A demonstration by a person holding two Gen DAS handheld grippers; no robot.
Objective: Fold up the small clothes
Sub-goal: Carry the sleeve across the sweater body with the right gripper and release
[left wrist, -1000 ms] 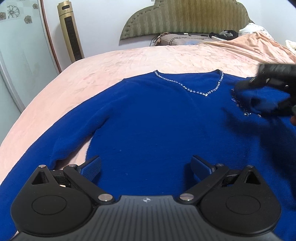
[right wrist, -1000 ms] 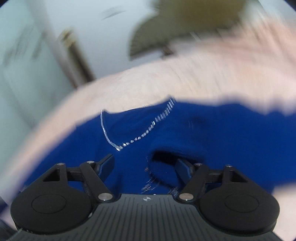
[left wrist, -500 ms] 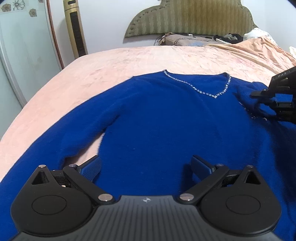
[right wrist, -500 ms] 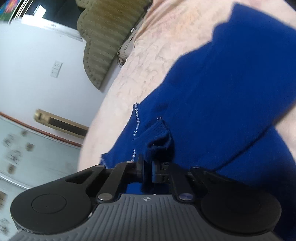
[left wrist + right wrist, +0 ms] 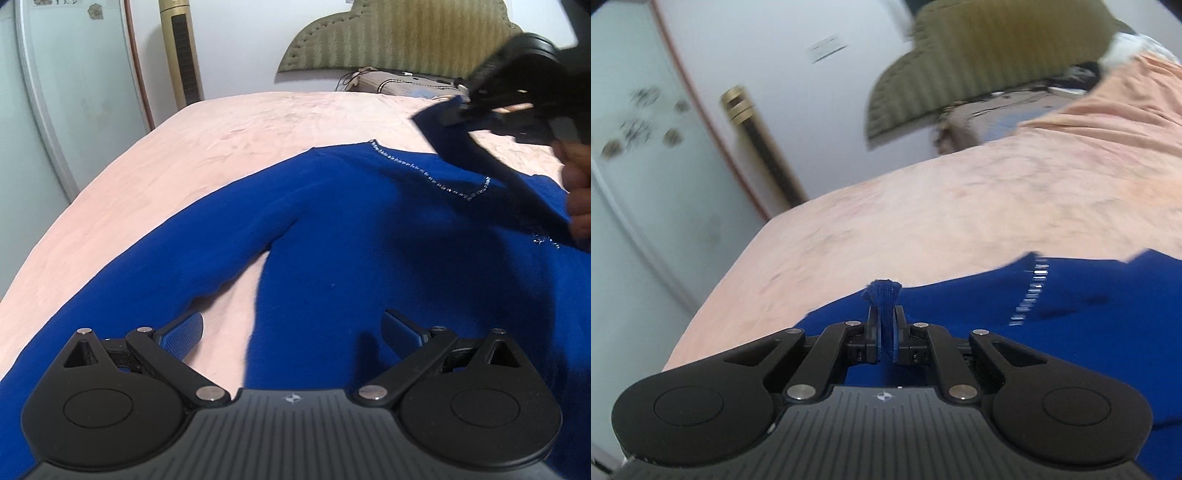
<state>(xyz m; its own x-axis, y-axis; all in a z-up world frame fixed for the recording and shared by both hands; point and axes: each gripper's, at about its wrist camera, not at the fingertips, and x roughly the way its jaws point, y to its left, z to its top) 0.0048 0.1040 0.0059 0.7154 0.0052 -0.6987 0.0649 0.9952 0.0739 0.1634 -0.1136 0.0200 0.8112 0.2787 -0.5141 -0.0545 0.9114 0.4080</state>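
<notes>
A royal-blue sweater (image 5: 369,251) with a beaded V neckline (image 5: 443,184) lies flat on the pink bed. In the left wrist view my left gripper (image 5: 293,328) stands open low over the sweater's side, one pad over the left sleeve (image 5: 155,280), nothing between its fingers. My right gripper (image 5: 461,110) is raised at the upper right, shut on the right sleeve's cuff (image 5: 439,122), which hangs down from it in a strip. In the right wrist view the cuff (image 5: 884,295) sticks up between the shut pads of that gripper (image 5: 885,332).
The pink bedspread (image 5: 258,140) stretches to an olive headboard (image 5: 399,37) with a pillow and dark items in front of it. A gold tower fan (image 5: 183,55) and a glass-panelled wardrobe door (image 5: 55,92) stand at the left. A hand (image 5: 578,192) shows at the right edge.
My right gripper closed on the sleeve cuff and lifted it up off the sweater toward the headboard side. My left gripper slid left, now straddling the armpit gap, still open.
</notes>
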